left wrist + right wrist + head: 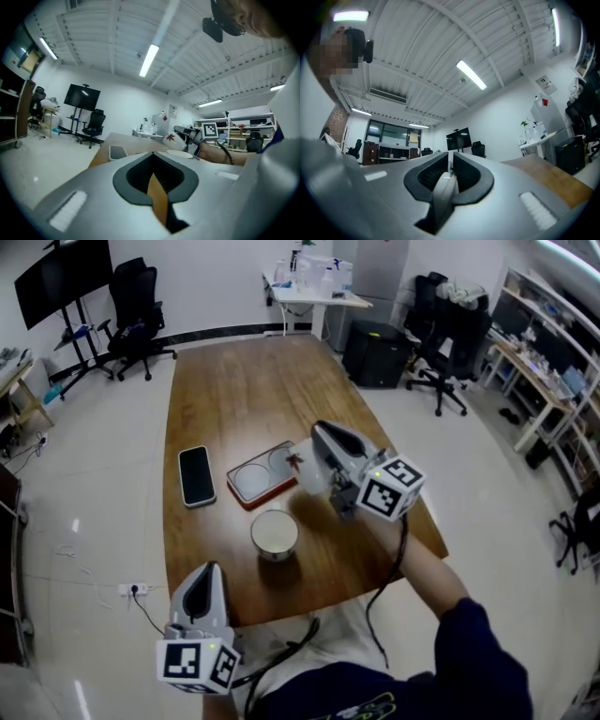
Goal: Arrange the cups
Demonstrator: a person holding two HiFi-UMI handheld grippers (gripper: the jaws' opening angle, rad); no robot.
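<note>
Cup (303,470), white with a red leaf, hangs pinched by its rim in the right gripper (321,448), whose jaws are nearly together on it, over the table (225,381). That gripper's own view shows only a sliver of rim. Second cup (275,532) stands at 7 o'clock. Left gripper (202,589), farther at 7 o'clock, is closed and empty.

A wooden table (234,395) stands on a glossy white floor (84,502). Beyond its far end are a black office chair (136,315), a dark screen (61,277) and a white desk (314,298). Shelves (548,371) stand to its right.
</note>
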